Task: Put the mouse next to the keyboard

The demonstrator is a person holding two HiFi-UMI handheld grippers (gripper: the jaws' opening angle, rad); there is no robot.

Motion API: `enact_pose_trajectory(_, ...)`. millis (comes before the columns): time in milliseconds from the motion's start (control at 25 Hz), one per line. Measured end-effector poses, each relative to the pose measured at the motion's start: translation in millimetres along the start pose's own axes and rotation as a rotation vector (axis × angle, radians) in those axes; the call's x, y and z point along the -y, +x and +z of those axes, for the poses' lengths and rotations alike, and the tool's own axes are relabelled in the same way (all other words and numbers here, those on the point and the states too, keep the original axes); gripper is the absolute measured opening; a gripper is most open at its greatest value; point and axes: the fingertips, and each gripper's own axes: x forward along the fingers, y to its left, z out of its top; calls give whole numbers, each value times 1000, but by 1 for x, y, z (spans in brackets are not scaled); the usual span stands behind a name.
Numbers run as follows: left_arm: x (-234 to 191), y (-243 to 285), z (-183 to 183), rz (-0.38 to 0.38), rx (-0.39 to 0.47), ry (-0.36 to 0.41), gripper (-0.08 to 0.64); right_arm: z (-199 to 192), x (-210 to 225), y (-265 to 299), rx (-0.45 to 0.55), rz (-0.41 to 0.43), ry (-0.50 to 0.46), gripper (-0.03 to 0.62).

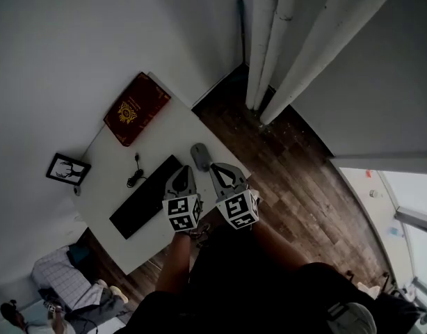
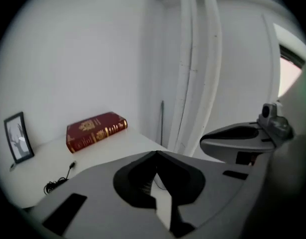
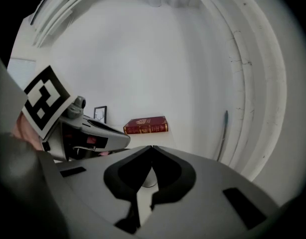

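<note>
The grey mouse [image 1: 199, 156] lies on the white table [image 1: 165, 127] near its right edge. Left of it lies the black keyboard [image 1: 145, 197], set diagonally. My left gripper [image 1: 185, 170] hovers over the keyboard's right end, jaws shut with nothing between them [image 2: 156, 153]. My right gripper [image 1: 215, 166] points at the mouse from just behind it and is apart from it. Its jaws meet at the tips [image 3: 152, 147] and hold nothing. A pale rounded shape, probably the mouse [image 3: 148, 180], shows through the gap under them.
A red book [image 1: 136, 108] lies at the table's far corner, also in the left gripper view [image 2: 95, 131]. A small picture frame [image 1: 67, 169] stands at the left edge. A thin black cable [image 1: 135, 176] lies beside the keyboard. White pipes [image 1: 269, 47] run along the wall.
</note>
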Motion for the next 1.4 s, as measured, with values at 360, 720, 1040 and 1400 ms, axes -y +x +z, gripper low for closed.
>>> enact_pose_trajectory(360, 13, -90, -15, 11, 157, -51, 2, 22, -56, -33, 101, 63, -98, 20)
enact_pose_trajectory(720, 57, -167, -22, 18, 316, -77, 3, 22, -72, -132, 175, 43, -152, 20)
enact_pose_trajectory(1040, 87, -176, -9, 46, 349, -116, 3, 48, -64, -156, 223, 112, -237, 20)
enact_pose_trajectory(1400, 119, -173, 24, 48, 398, -116, 3, 63, -38, -164, 262, 160, -256, 20)
